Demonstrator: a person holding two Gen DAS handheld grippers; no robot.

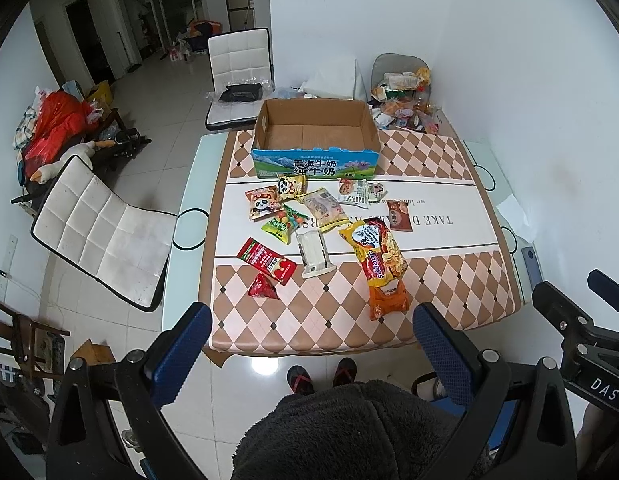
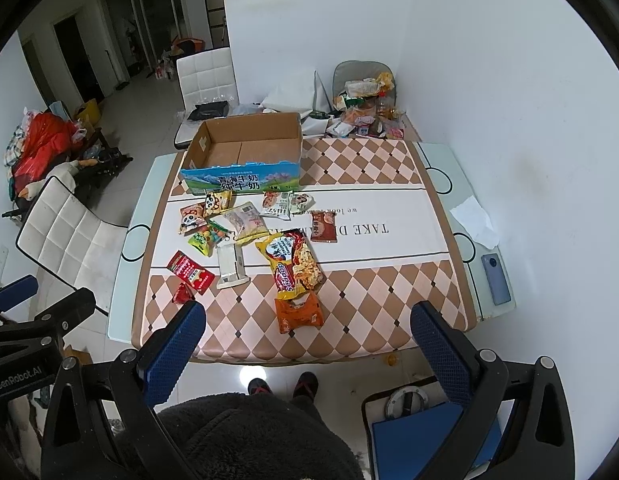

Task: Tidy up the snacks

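Both claws, left gripper [image 1: 311, 334] and right gripper [image 2: 307, 332], gape empty, snacks [image 1: 383, 254] lying well beyond them.

Both grippers raised and level, jaws spread wide, nothing held.

Left gripper [image 1: 311, 334] with blue-padded fingers [image 1: 443, 346] far apart, empty between. Right gripper [image 2: 307, 332] likewise wide open, pads [image 2: 175, 344] well separated, gripping nothing. Side by side, each seen at the edge of the other's view. Below, a dark fleece garment [image 1: 349, 428] and two slippered feet [image 1: 321, 374] on the floor.

Black claws [image 1: 311, 344] [image 2: 307, 342] with blue textured pads [image 1: 441, 350].
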